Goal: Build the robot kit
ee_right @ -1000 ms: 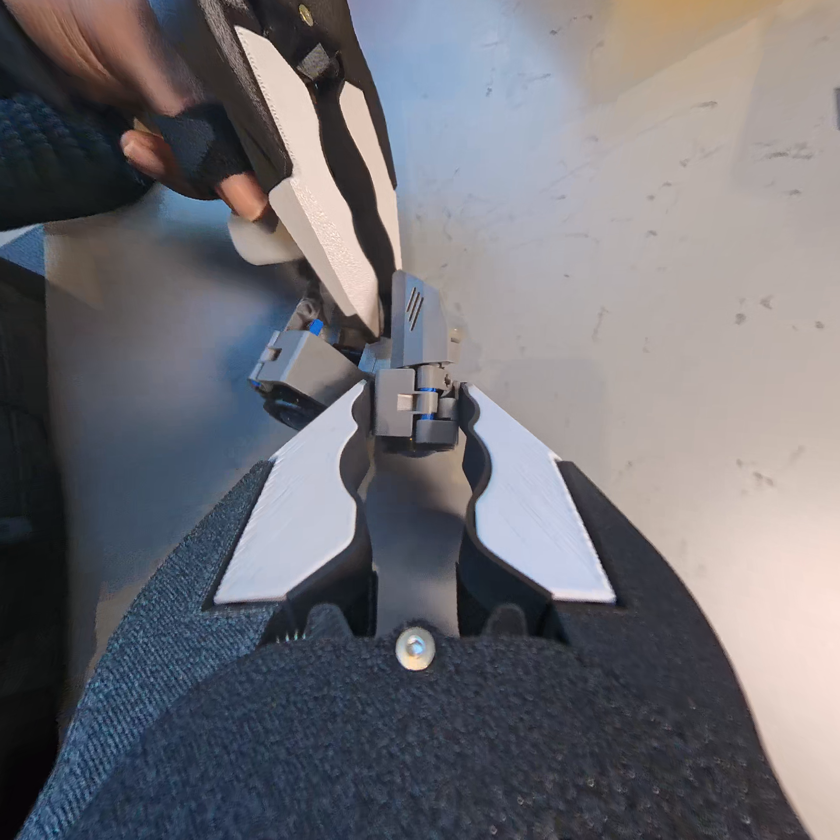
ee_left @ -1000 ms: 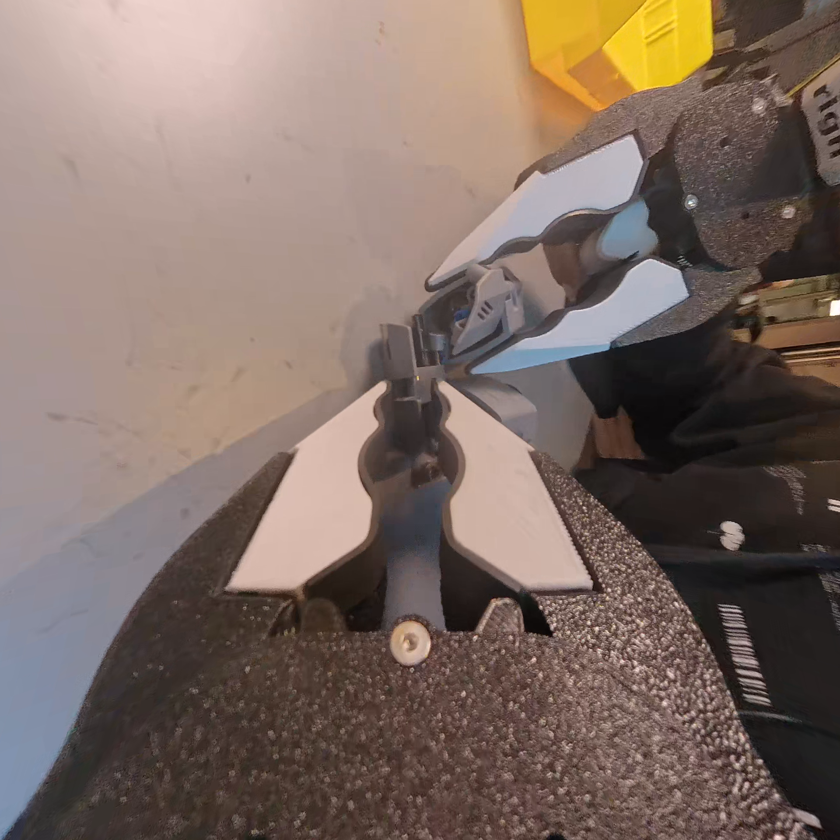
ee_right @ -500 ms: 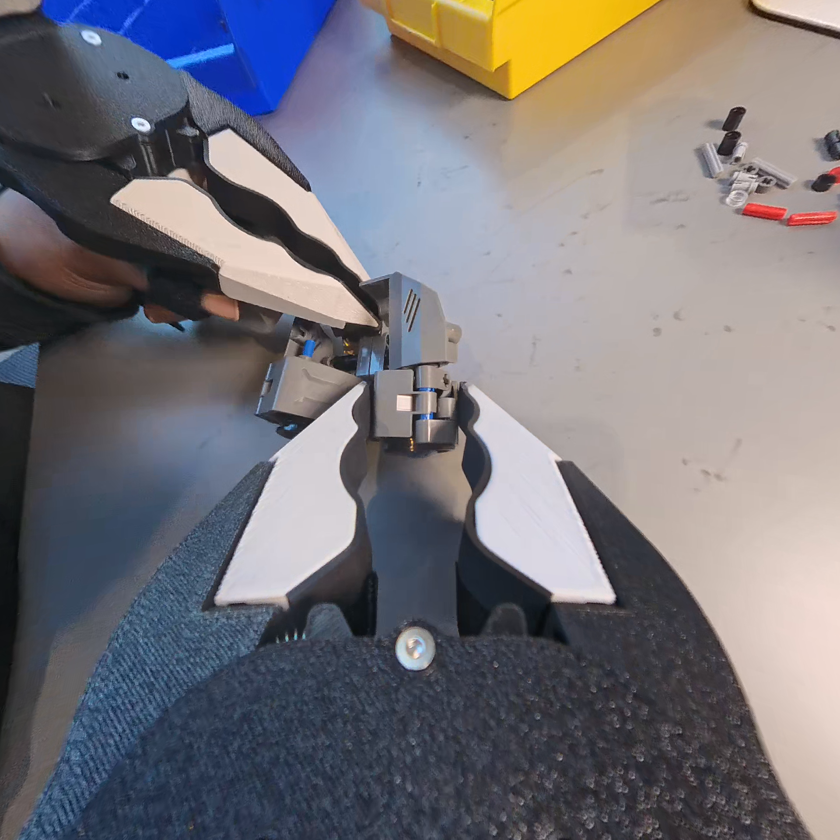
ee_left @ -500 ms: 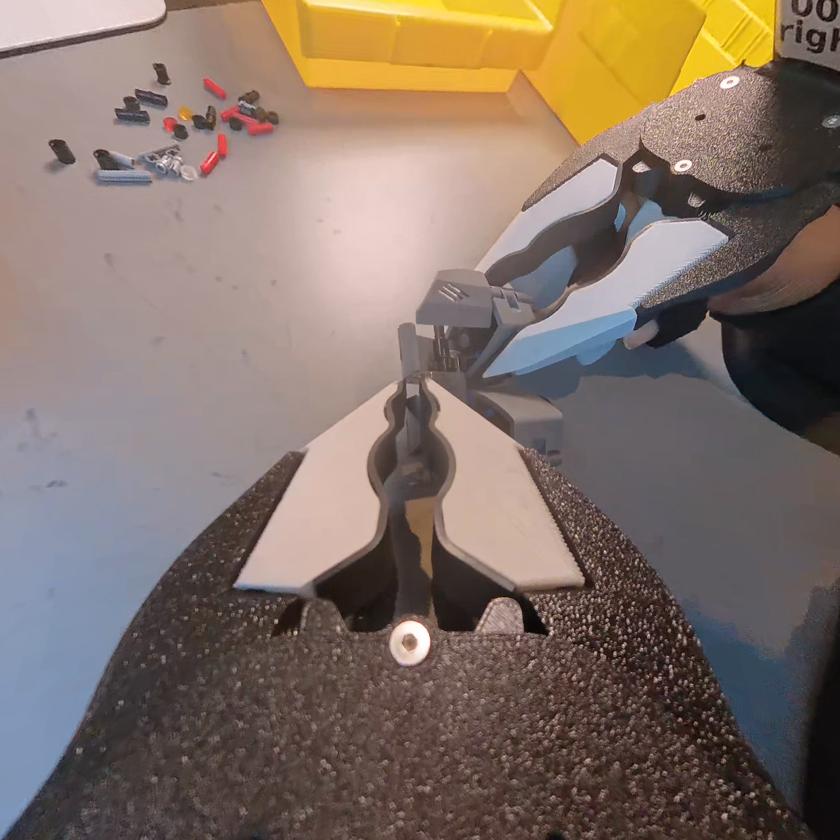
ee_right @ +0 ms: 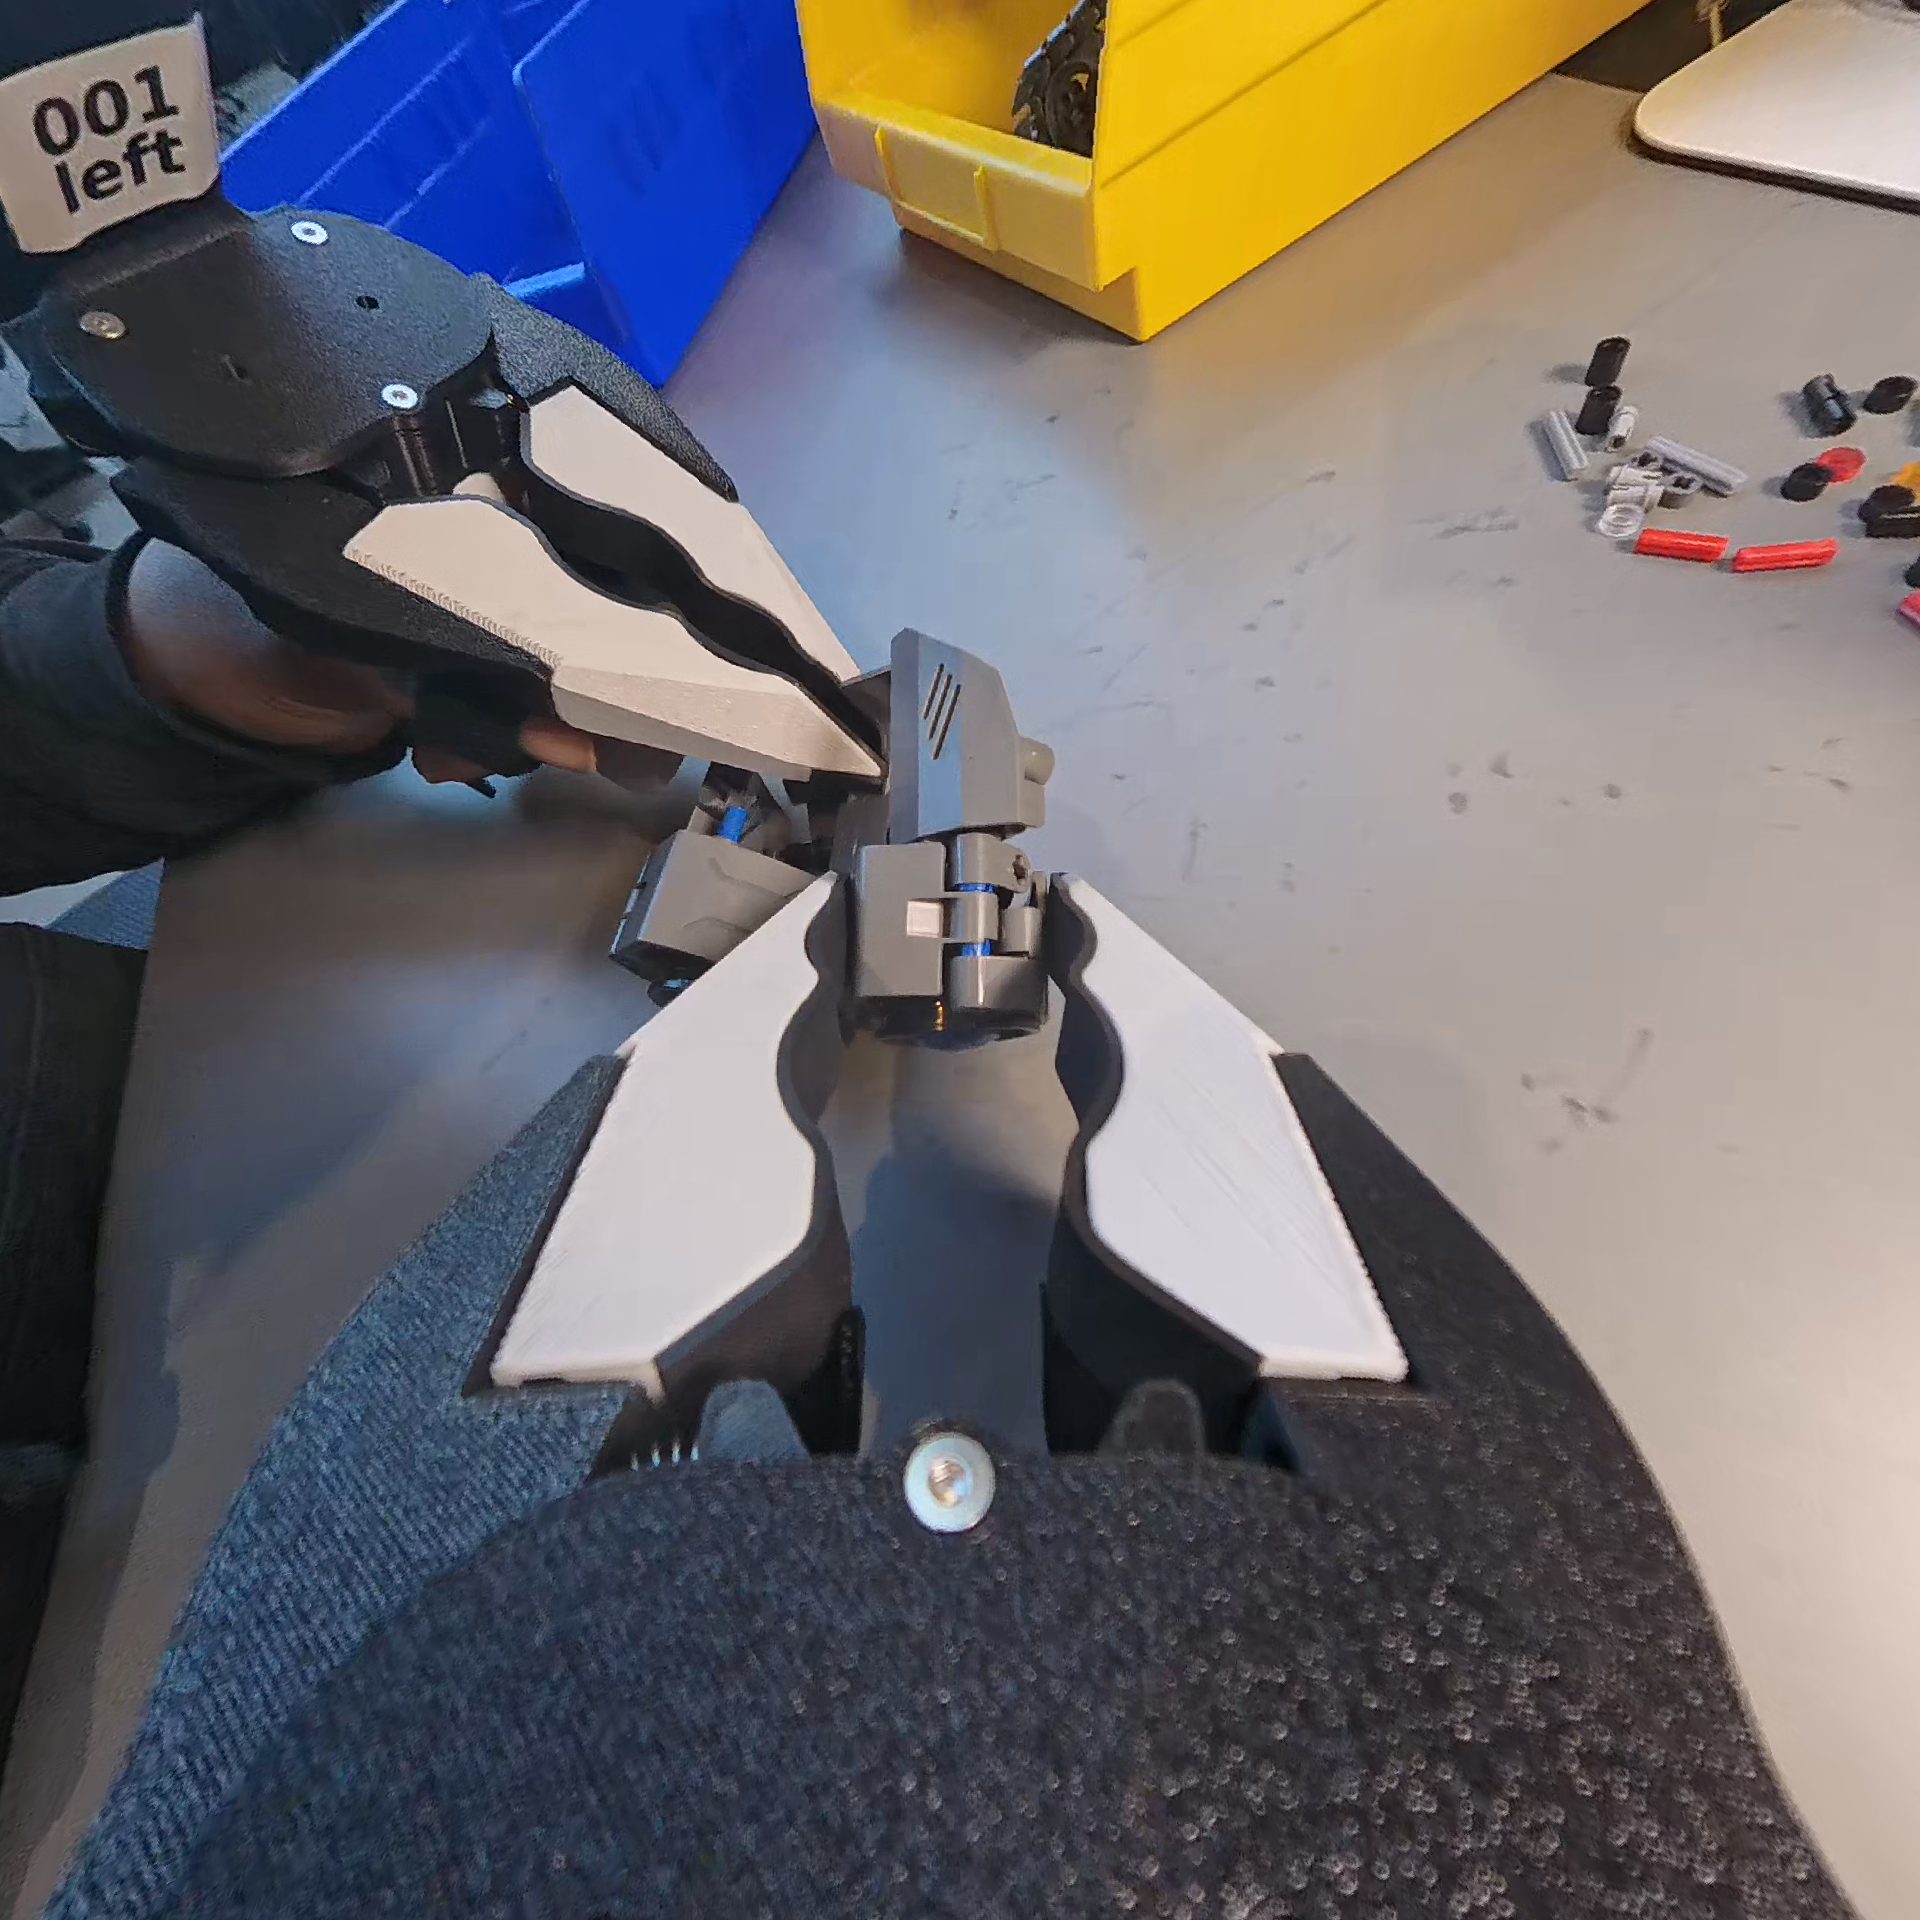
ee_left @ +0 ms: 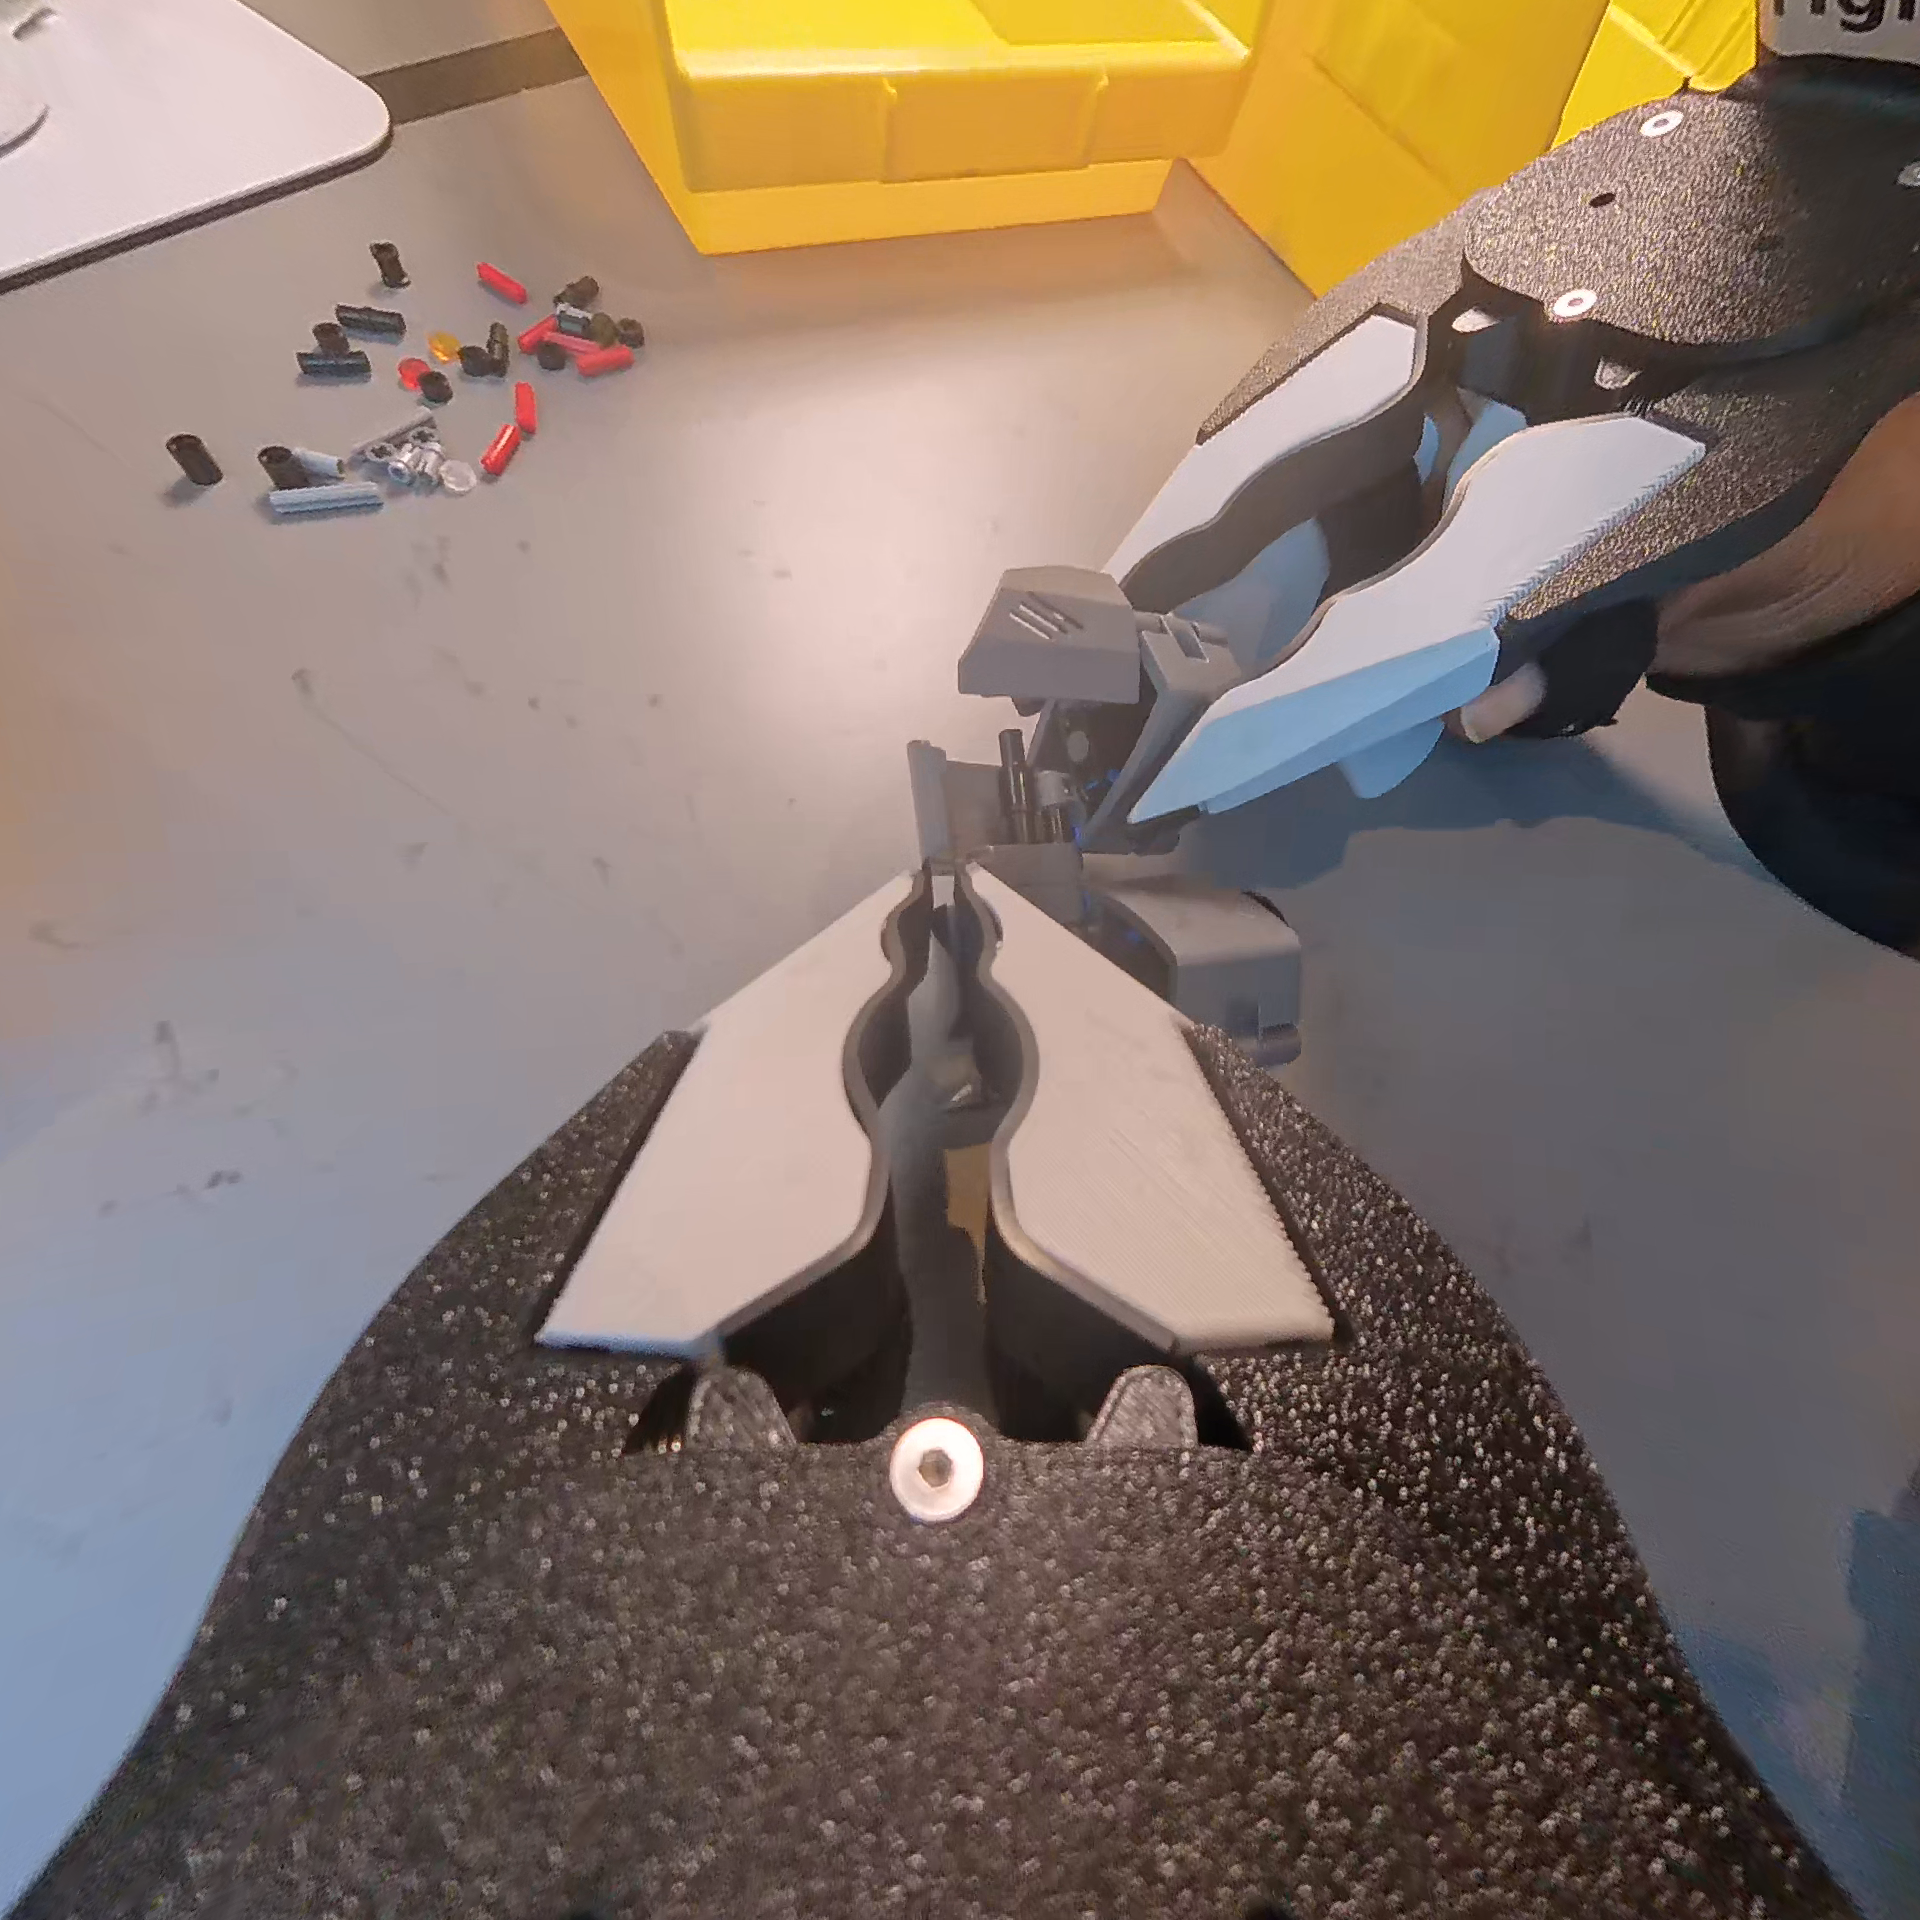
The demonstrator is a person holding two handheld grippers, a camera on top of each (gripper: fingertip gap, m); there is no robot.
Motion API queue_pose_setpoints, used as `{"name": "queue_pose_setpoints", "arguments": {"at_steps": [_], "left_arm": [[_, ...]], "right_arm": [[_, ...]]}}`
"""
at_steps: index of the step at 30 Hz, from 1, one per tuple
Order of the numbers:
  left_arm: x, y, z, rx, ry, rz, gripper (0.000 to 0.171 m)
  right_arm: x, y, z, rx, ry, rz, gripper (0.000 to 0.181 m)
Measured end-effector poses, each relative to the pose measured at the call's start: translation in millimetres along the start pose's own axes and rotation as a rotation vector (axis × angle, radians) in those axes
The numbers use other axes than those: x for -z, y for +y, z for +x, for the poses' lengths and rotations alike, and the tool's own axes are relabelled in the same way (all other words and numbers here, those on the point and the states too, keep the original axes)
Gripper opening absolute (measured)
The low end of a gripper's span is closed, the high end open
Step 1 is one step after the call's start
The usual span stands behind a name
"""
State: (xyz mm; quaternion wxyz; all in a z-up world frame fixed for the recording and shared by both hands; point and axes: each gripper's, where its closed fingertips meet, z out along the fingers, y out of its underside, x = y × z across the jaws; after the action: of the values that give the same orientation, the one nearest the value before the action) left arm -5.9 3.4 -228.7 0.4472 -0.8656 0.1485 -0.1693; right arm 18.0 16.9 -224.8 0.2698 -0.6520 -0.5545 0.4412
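Observation:
A grey brick-built assembly (ee_left: 1049, 644) with blue pins is held between both grippers just above the grey table (ee_left: 520, 727). My left gripper (ee_left: 940, 878) is shut on a thin grey plate at the assembly's near edge. My right gripper (ee_right: 945, 894) is shut on a blocky grey hinged part of the same assembly (ee_right: 956, 727). The right gripper (ee_left: 1127, 691) comes in from the right in the left wrist view. The left gripper (ee_right: 868, 727) comes in from the left in the right wrist view, its tips against the slotted grey panel. A gloved hand holds each gripper.
Yellow bins (ee_left: 935, 135) (ee_right: 1143, 156) and a blue bin (ee_right: 582, 156) stand at the back. Several loose small red, black and grey parts (ee_left: 416, 395) (ee_right: 1714, 488) lie on the table. A white flat board (ee_left: 156, 125) (ee_right: 1787, 114) lies at a far corner.
Both grippers have tilted up from looking down at the bare table, so the bins and loose parts have come into view. Both still hold the assembly.

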Motion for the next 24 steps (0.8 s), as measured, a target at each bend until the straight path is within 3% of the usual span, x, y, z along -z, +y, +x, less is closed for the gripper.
{"name": "queue_pose_setpoints", "arguments": {"at_steps": [14, 24], "left_arm": [[-2, 4, 4, -0.15, -0.107, -0.085, 0.003], [-6, 6, 6, -0.153, -0.103, -0.116, 0.002]], "right_arm": [[1, 10, -1, -0.069, -0.018, -0.072, 0.035], [3, 14, 2, -0.094, -0.014, -0.08, 0.035]]}}
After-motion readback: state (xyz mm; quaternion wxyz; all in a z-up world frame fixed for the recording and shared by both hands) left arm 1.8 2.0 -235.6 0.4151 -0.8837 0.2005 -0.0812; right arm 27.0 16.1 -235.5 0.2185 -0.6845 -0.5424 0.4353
